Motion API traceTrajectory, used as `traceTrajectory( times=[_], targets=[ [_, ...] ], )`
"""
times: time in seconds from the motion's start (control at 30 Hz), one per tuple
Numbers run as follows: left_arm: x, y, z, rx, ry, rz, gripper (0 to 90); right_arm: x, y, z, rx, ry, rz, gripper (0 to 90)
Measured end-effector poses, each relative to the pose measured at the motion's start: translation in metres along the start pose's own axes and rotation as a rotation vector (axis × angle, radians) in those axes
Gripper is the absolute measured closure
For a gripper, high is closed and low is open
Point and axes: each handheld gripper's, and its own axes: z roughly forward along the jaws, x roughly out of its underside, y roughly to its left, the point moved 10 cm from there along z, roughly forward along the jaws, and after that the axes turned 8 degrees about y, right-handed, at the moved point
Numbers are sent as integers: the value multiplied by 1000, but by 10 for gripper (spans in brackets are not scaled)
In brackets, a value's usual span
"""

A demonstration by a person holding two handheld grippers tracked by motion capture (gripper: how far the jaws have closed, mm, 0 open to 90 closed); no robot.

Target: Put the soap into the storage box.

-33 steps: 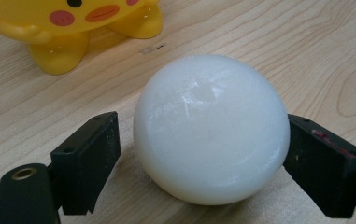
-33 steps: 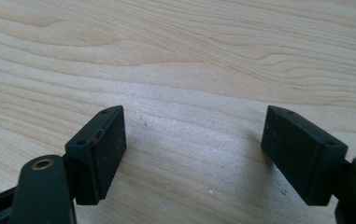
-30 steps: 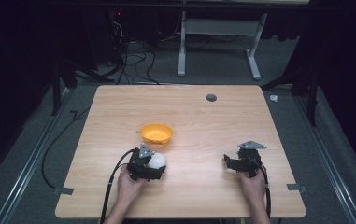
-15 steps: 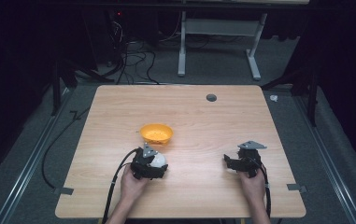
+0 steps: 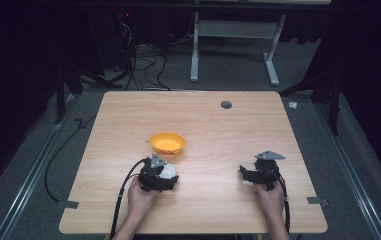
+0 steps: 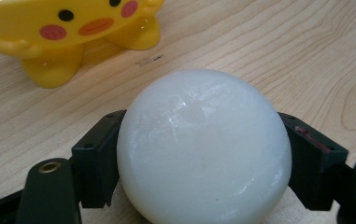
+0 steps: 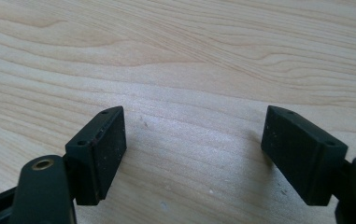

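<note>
A white ball [image 6: 203,149] sits between the two black jaws of my left gripper [image 6: 202,161], and both jaws press on its sides. From above, the ball [image 5: 170,170] and the left gripper [image 5: 164,175] are low on the wooden table [image 5: 203,125], left of centre. Just beyond them stands a small yellow-orange bowl [image 5: 167,143]. In the left gripper view the bowl [image 6: 59,28] has a duck face and stubby feet. My right gripper [image 5: 245,175] rests at the right front. In its own view the right gripper [image 7: 192,154] is open over bare wood.
A dark round hole [image 5: 226,104] marks the table's far side. Grey tape patches [image 5: 318,201] sit near the front corners. Beyond the far edge are cables [image 5: 138,60] on the floor and a white table frame [image 5: 233,45]. A black cable [image 5: 123,195] trails from the left gripper.
The left gripper has shifted very slightly around the white ball, which shows less from above than a second ago. The right gripper has stayed where it was.
</note>
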Motion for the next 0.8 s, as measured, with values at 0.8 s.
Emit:
traceTrajectory(
  times=[0.8],
  targets=[
    [-2,11,-39,35,-45,-49,241,0,0,0,1,-3,-5,228]
  ],
)
